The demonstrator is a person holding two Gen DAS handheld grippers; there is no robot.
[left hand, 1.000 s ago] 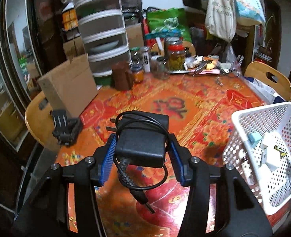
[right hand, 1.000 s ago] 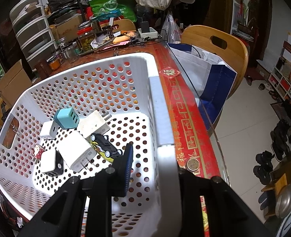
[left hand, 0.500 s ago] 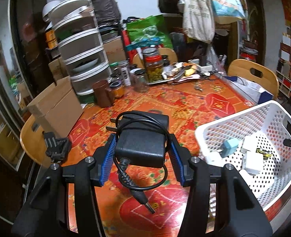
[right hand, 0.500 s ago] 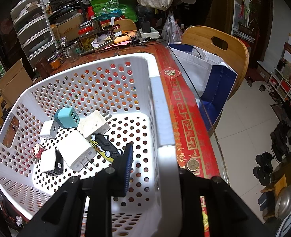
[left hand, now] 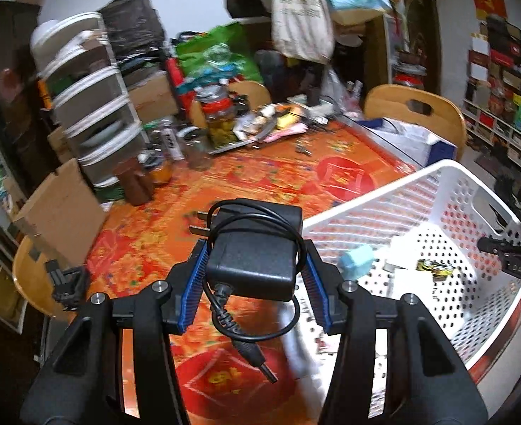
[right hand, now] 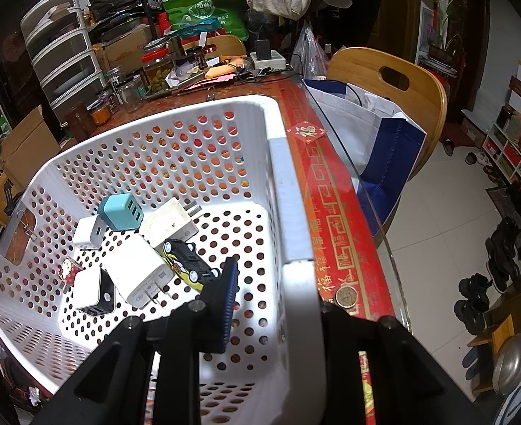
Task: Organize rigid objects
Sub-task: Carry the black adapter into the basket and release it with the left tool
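Observation:
My left gripper (left hand: 255, 283) is shut on a black power adapter (left hand: 256, 248) with its coiled cable and plug hanging below, held above the table beside the white perforated basket (left hand: 373, 205). My right gripper (right hand: 271, 301) is shut on the basket's right rim (right hand: 295, 283), one finger inside and one outside. Inside the basket lie a teal USB charger (right hand: 120, 212), several white chargers (right hand: 138, 269) and a yellow toy car (right hand: 186, 262).
The table has a red-orange patterned cloth (left hand: 225, 184). Jars (left hand: 221, 124), a cardboard box (left hand: 58, 209) and plastic drawers (left hand: 90, 106) crowd its far and left side. Wooden chairs (right hand: 395, 81) stand around. A black clip (left hand: 65, 279) lies at the left edge.
My left gripper has carried the adapter to the right and closer to the basket, which now fills more of its view. The right gripper and basket have not moved.

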